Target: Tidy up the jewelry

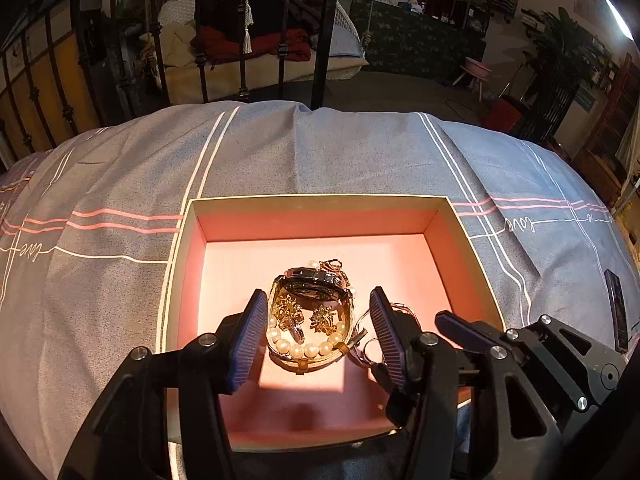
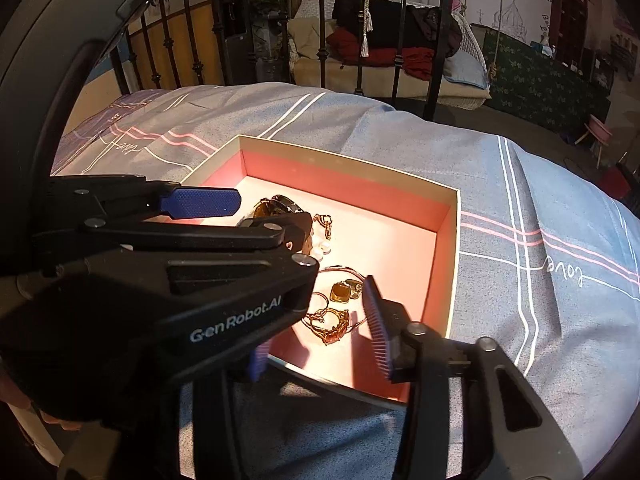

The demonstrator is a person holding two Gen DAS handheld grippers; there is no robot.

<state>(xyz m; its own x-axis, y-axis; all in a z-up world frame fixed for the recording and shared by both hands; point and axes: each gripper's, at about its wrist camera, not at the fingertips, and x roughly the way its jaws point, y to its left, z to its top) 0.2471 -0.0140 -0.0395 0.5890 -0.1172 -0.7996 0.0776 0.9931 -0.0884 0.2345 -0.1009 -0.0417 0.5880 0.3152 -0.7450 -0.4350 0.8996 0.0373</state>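
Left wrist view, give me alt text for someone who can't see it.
An open box with a pink lining sits on a grey striped bedspread, holding a cluster of jewelry: a pearl bracelet, a watch and gold floral earrings. The left tool hovers open around the cluster, touching nothing.
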